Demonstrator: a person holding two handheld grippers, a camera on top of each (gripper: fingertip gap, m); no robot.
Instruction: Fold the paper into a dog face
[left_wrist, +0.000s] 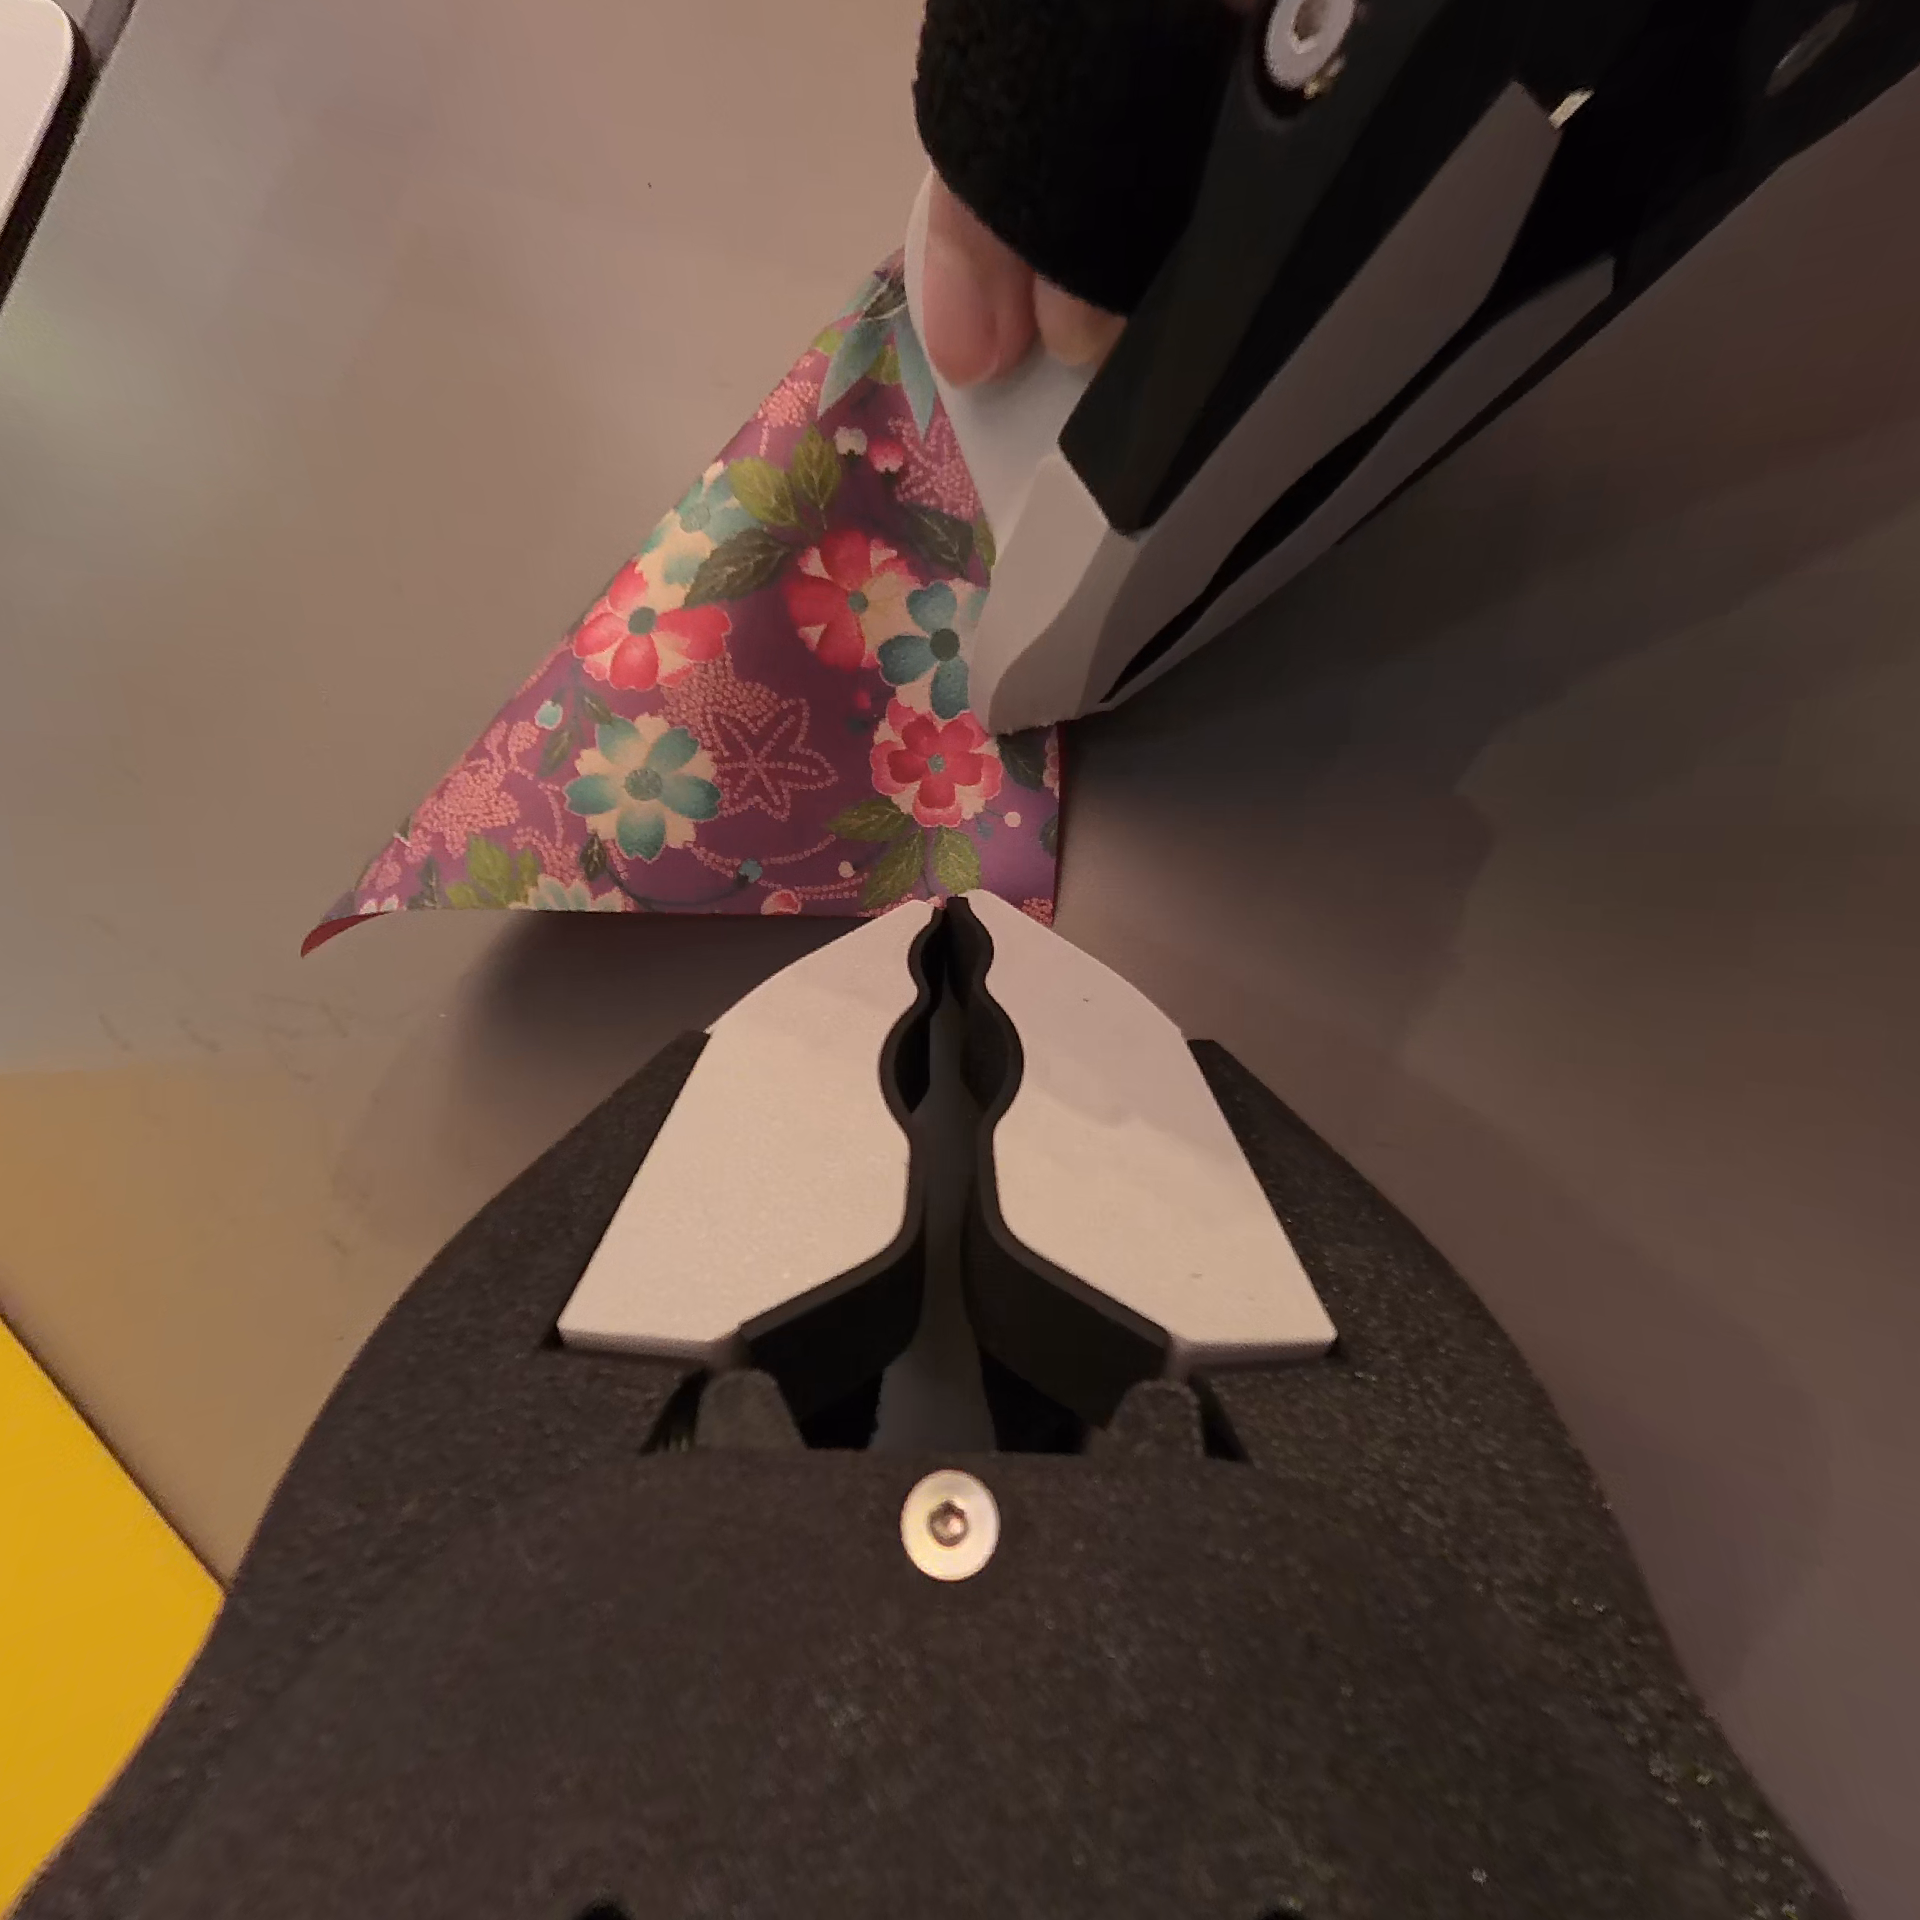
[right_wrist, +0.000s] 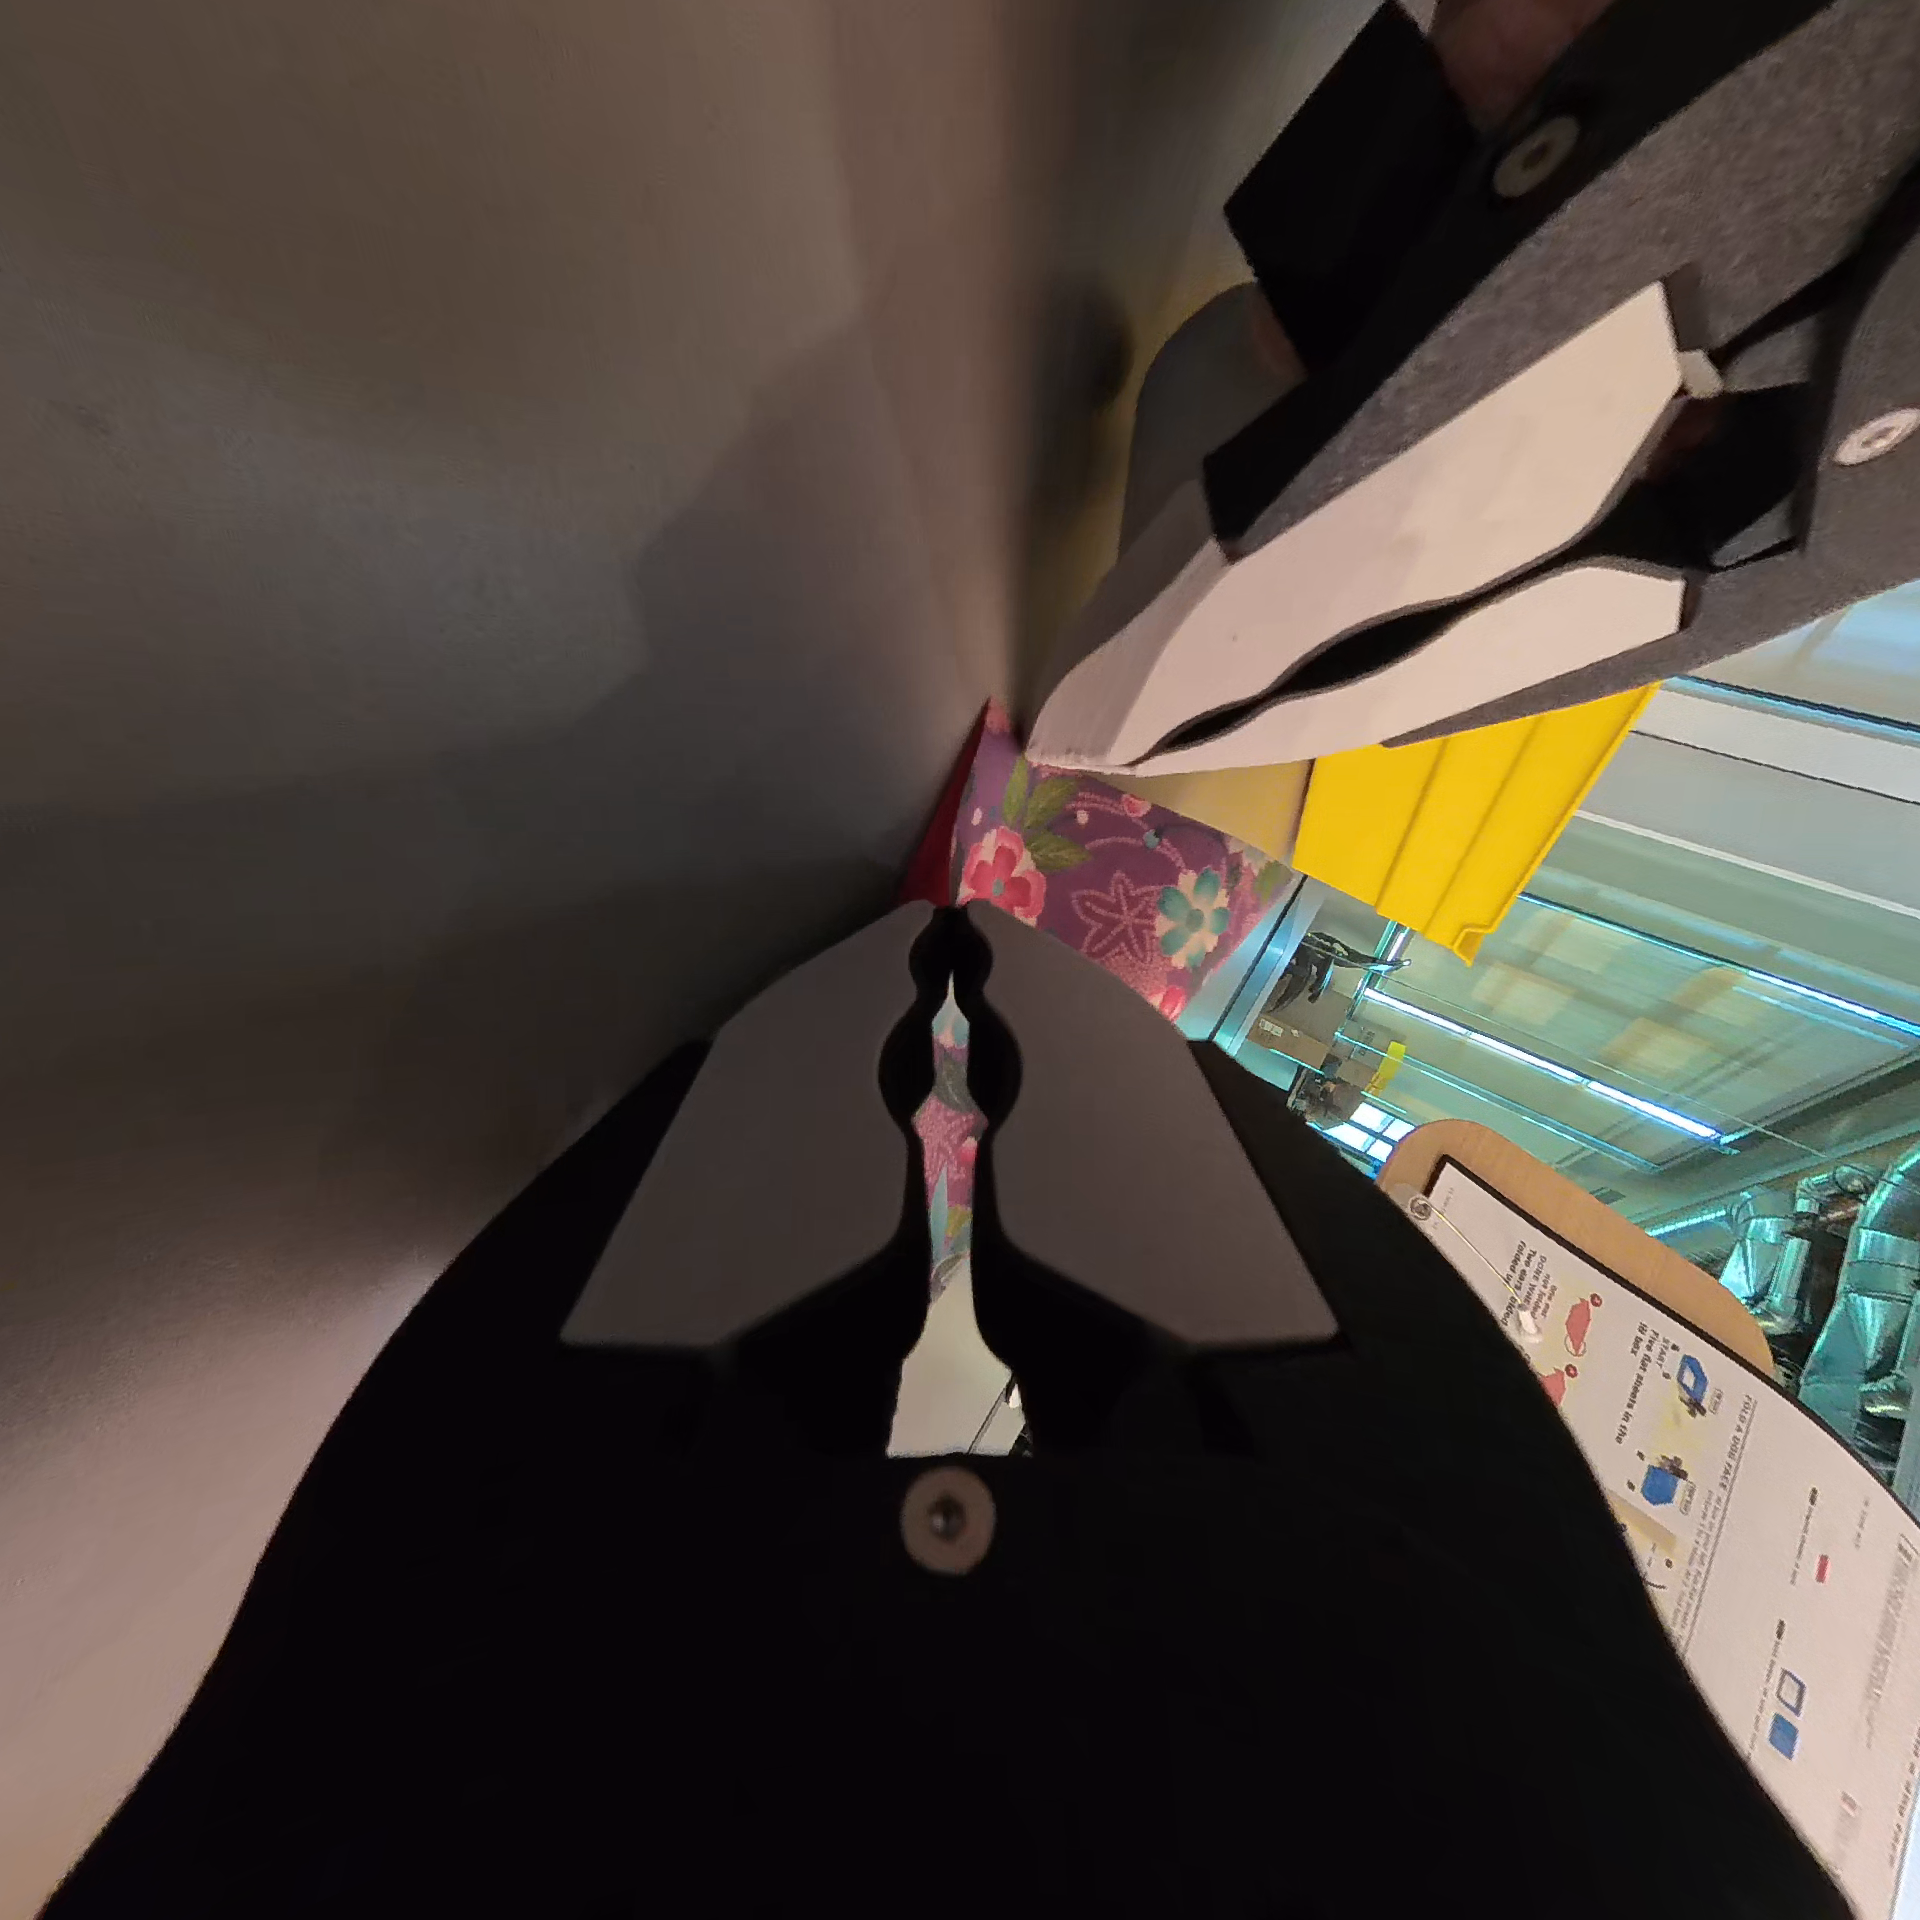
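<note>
The paper (left_wrist: 748, 727) is a purple floral sheet with a red underside, folded into a triangle on the grey table (left_wrist: 312, 416). Its left corner curls up a little. My left gripper (left_wrist: 951, 906) is shut, with its tips touching the paper's near edge by the right corner. My right gripper (left_wrist: 1003, 717) comes in from the upper right, shut, and lies along the paper's right edge with its tips pressed on it. In the right wrist view the paper (right_wrist: 1101, 883) lies past my right gripper (right_wrist: 948, 916), and my left gripper (right_wrist: 1039, 750) rests on it. I cannot tell whether either gripper pinches the paper.
A yellow bin (left_wrist: 62, 1507) stands at the near left; it also shows in the right wrist view (right_wrist: 1455, 831). An instruction sheet (right_wrist: 1714, 1610) on a wooden board lies beside the work area. A white object (left_wrist: 26, 104) sits at the far left corner. Only a small space, under 4 cm, lies between the two pairs of fingers.
</note>
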